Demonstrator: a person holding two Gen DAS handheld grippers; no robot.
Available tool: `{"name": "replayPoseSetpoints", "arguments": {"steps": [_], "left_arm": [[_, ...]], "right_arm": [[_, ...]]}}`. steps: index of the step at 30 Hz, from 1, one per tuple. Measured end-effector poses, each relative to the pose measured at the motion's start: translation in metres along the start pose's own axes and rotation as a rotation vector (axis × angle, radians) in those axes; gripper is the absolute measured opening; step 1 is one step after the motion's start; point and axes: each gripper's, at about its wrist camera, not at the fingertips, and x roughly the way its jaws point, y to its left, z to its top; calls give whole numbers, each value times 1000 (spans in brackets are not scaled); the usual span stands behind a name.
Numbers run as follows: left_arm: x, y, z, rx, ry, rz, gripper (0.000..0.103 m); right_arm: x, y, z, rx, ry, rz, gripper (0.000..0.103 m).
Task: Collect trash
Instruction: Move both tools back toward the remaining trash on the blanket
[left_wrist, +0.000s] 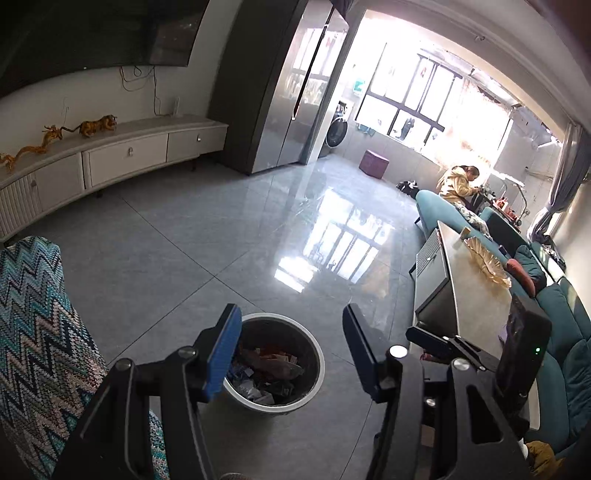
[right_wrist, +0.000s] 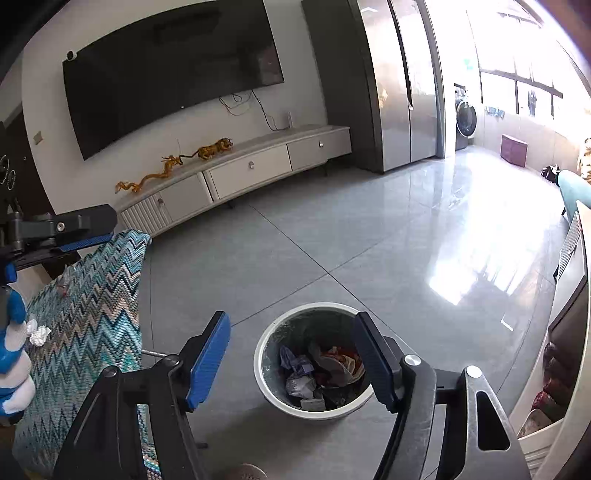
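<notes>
Where grey floor tiles (right_wrist: 369, 236) shine, trash bin (right_wrist: 314, 360) below, both grippers (left_wrist: 291, 343) (right_wrist: 291, 354) gaping, empty.

Open grey floor (right_wrist: 369, 240) surrounds the trash bin (right_wrist: 314, 362), its mouth unobstructed from above; a zigzag-patterned surface (right_wrist: 92, 314) crowds the left, a low surface (left_wrist: 476, 295) and teal sofa (left_wrist: 565, 332) the right.

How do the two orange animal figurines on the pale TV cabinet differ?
The left figurine, a dragon, is long, thin and wavy, stretched along the pale TV cabinet. The right figurine, a tiger, is shorter, stockier and dark-striped. The dragon sits nearer the cabinet's ribbed end. Both are orange-gold and stand under the television.
</notes>
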Motion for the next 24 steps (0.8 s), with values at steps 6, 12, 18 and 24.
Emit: {"name": "replayPoseSetpoints", "arguments": {"steps": [6,12,18,24], "left_arm": [[-37,-6,-8,28,-65,49,69],[-72,-2,-17,26,-115,86,76],[-108,16,-27,5,-174,140,76],[-145,32,-37,40,-207,215,76]], "right_arm": [[-44,31,9,-51,-71,14,76],[-70,49,10,-91,-110,13,79],[-91,64,10,-106,-156,14,87],[-110,77,12,-105,-201,49,101]]}}
